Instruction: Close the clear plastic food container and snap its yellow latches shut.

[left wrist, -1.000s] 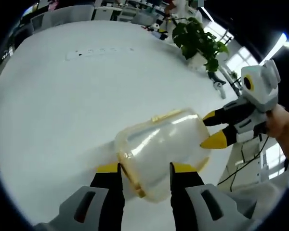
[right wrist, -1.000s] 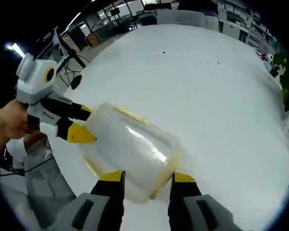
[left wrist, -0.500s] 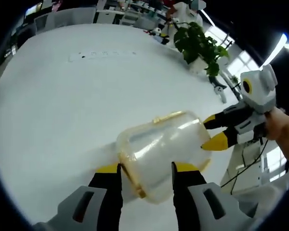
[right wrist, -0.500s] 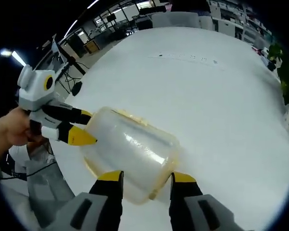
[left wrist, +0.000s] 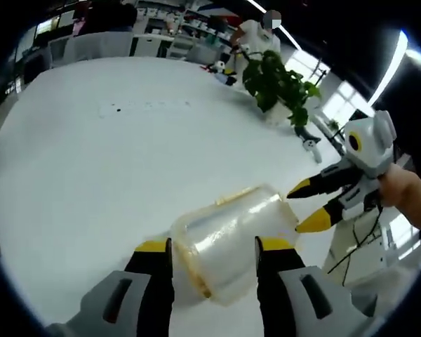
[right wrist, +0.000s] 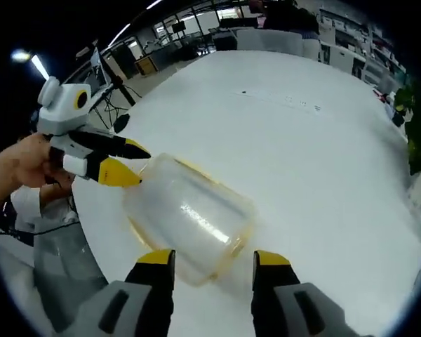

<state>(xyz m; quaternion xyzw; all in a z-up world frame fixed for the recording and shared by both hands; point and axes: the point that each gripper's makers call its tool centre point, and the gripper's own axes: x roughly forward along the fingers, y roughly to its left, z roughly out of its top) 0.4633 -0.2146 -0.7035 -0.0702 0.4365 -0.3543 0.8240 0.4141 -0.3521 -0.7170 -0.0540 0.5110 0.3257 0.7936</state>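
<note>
Left gripper view: container (left wrist: pixel 231 239) latches indistinct; table (left wrist: pixel 91 161) beneath.

Both hand-held tools look alike: the left gripper (left wrist: pixel 214 247) and the right gripper (right wrist: pixel 212 258) have grey bodies, black fingers (left wrist: pixel 154 281) and yellow tips. Seen from across, each carries a white housing with a yellow-ringed round part.

Left gripper (left wrist: pixel 214 246) had its jaws spread wide apart, and the right gripper (right wrist: pixel 214 256) was parted the same way. A bare hand (right wrist: pixel 17 168) was wrapped round the left one's handle, another hand (left wrist: pixel 407 193) round the right one's.
</note>
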